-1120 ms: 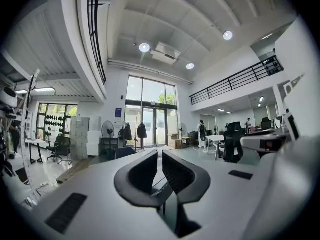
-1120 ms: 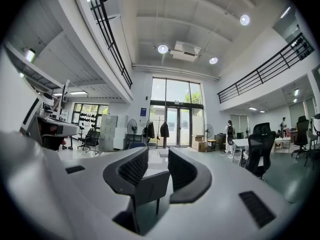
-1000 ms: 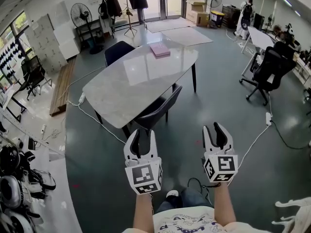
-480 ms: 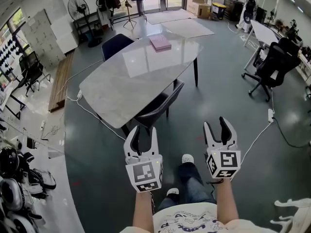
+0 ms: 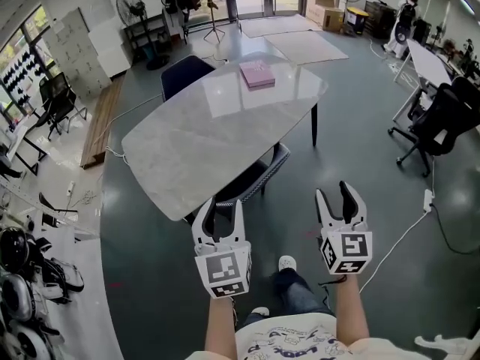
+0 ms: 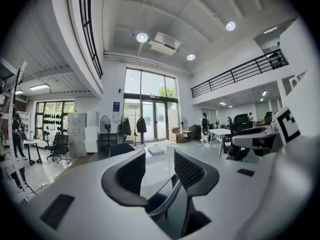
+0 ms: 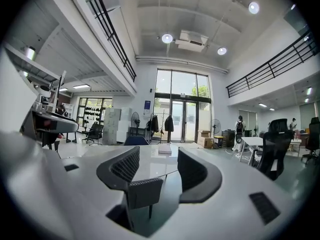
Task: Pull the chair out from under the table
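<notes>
- Both tongs point level toward the counter: the left tongs [image 5: 223, 205] and the right tongs [image 5: 339, 196] have their jaws apart. Both have just been opening, and nothing is between them.
- Tucked under the near long edge of the marble counter [image 5: 202, 137] sits the dark mesh-backed chair [image 5: 251, 180], just ahead of the left tongs and untouched.
- Near the counter's far end lies a pink box [image 5: 257, 74].

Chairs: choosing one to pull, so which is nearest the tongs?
The dark chair tucked under the near edge of the table, by the left tongs; the blue chair is at the far side.
</notes>
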`<state>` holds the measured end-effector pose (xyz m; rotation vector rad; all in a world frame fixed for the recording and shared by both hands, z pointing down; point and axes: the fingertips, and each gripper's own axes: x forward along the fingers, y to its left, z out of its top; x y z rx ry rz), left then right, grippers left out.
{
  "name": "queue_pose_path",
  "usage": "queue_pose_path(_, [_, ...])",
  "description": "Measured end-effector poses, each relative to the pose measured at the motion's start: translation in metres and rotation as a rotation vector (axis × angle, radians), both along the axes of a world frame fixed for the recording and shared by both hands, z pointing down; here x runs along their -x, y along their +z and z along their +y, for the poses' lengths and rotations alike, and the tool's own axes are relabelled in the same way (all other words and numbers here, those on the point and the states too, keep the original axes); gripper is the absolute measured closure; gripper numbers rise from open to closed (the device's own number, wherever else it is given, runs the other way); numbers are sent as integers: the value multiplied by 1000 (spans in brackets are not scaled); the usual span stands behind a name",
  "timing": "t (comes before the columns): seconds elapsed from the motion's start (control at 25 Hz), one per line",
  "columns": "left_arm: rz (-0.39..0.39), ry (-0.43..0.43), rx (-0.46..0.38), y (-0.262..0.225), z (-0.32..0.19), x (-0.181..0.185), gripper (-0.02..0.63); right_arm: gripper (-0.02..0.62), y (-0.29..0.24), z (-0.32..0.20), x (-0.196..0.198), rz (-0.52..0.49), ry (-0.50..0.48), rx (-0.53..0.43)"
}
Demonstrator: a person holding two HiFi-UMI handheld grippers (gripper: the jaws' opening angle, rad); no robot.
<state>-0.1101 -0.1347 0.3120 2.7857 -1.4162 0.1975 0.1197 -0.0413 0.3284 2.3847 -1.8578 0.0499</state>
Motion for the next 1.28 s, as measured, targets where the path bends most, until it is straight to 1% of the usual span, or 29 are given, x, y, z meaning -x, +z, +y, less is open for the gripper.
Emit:
queue_pose_path(0.16, [-34,-37,16,10,-35,-35,419,345,2,-47,-38,8,-54,13])
queue_pose_path(0.28, [-49,-66,33,16,-58,-59,416,345,5,-80,-65,14,-101,41])
queue_pose_path(0.52, [-70,-103,75,34,-89,-98,407,345,28,-130,-93,45,-259,114])
queue_pose_path(0.68, [-99,-127,102,53,-103,-109,397,342,57,-154,-95,74,-355,182])
queue_pose_path(0.92, [-147,-142,161,81,-115,-108,390,336,86,-185,-85,127,-470,254])
queue_pose_path(1.12, [-201,-85,205,108,-125,-109,379,333,118,-206,-71,203,-542,342])
queue_pose_path(1.28, [-271,-24,256,137,-129,-111,362,333,147,-216,-61,244,-590,411])
